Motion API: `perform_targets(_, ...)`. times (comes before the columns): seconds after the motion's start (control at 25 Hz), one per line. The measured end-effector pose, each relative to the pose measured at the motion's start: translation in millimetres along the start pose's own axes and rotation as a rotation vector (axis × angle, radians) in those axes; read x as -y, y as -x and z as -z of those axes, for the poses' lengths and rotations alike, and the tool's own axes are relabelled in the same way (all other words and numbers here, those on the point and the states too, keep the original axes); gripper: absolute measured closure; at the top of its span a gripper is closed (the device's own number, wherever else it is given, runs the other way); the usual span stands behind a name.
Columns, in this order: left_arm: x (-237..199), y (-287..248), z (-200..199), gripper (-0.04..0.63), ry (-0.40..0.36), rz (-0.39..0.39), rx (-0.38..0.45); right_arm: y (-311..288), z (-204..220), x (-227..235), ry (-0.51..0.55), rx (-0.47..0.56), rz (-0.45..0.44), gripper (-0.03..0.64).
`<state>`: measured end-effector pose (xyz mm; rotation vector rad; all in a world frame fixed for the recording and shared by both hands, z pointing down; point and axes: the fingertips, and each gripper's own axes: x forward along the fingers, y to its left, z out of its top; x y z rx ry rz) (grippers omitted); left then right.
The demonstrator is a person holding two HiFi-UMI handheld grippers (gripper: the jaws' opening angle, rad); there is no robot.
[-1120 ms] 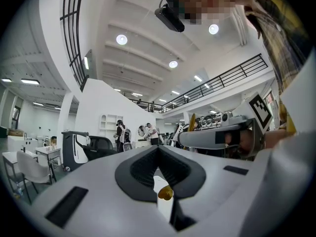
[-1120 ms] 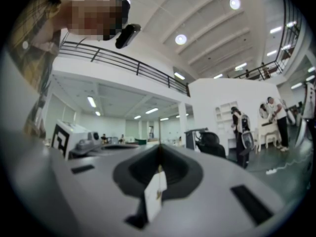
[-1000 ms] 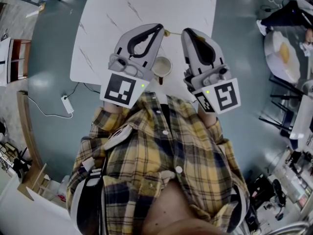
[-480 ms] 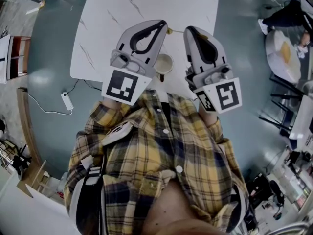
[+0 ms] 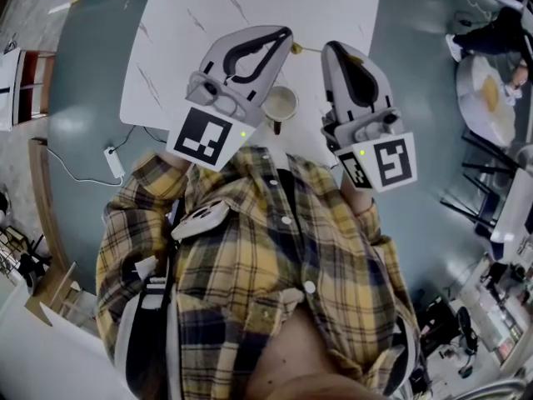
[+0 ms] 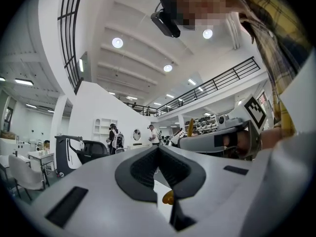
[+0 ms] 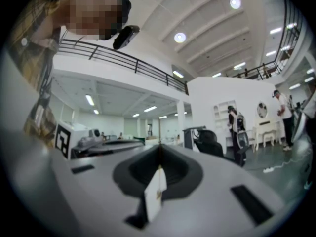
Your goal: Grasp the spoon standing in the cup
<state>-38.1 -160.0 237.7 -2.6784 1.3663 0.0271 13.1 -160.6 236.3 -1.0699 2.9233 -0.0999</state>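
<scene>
Though unclear, spoon (image 5: 294,49) flanks left tool (image 5: 287,32).

Wht marble table (image 5: 179,52), teal floor (image 5: 83,98)

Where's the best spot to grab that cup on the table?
Probably the rim, coming from above. The cup stands upright on the white table with its mouth open upward, so one jaw could go inside and one outside. The dark bit on its near side may be a handle; I cannot tell.
</scene>
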Motion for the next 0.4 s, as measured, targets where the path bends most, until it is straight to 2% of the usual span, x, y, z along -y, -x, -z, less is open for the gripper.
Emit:
perform_targets(0.16, 3.3, -2.3, -0.2, 0.58, -0.025, 0.029, -0.001, -2.5, 1.5, 0.4, -0.008, 0.002, -0.009, 0.584)
perform_targets(0.4, 7.3, -12.1, -9.5, 0.58, -0.053, 0.055, 0.056, -3.5, 2.9, 6.6, -0.004, 0.005, -0.005, 0.584)
